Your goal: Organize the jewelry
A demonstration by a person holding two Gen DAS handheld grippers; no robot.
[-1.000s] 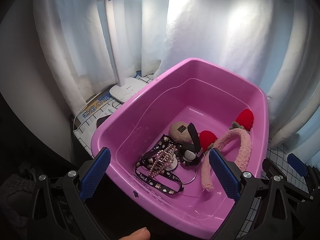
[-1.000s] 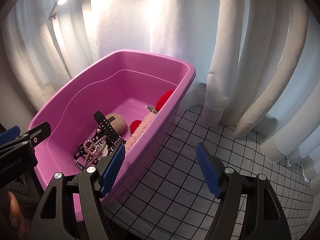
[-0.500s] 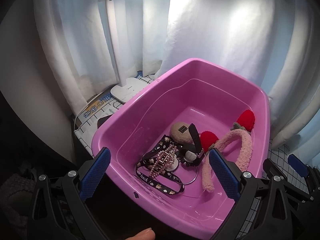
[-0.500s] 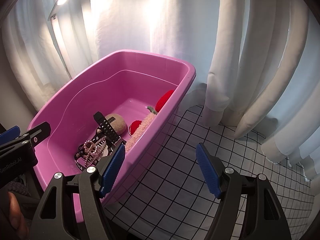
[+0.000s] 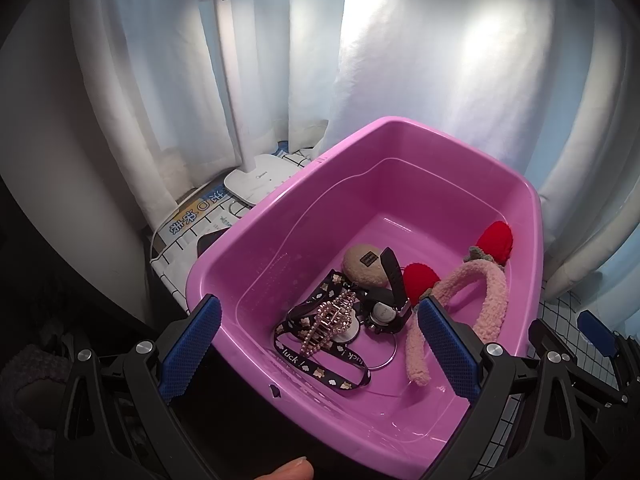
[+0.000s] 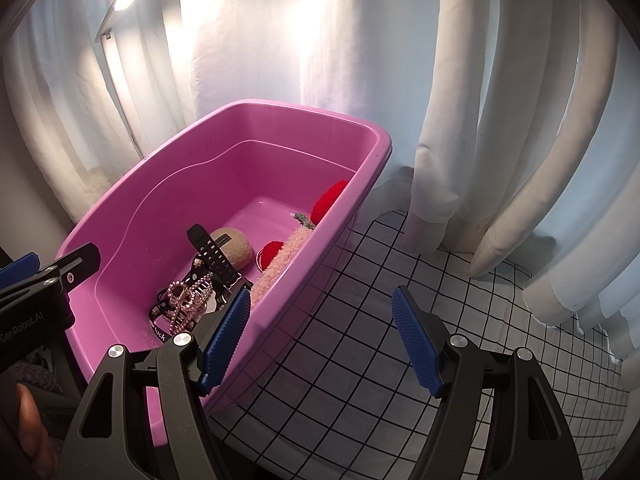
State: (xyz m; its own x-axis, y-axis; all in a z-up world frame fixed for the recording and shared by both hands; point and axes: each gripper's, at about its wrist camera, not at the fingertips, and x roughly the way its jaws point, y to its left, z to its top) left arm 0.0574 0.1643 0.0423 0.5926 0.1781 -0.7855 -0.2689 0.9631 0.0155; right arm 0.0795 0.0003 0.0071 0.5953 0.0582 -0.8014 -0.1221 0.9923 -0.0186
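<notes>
A pink plastic tub holds the jewelry. On its floor lie a rhinestone hair claw, a black printed ribbon, a black watch, a beige round pouch and a pink fluffy headband with red strawberries. My left gripper hovers open over the tub's near rim, nothing between its fingers. My right gripper is open and empty, straddling the tub's right wall above the checked cloth.
A white desk lamp base and a printed box sit left of the tub. White curtains hang behind. A black-gridded white cloth covers the surface to the right. A fingertip shows at the bottom edge.
</notes>
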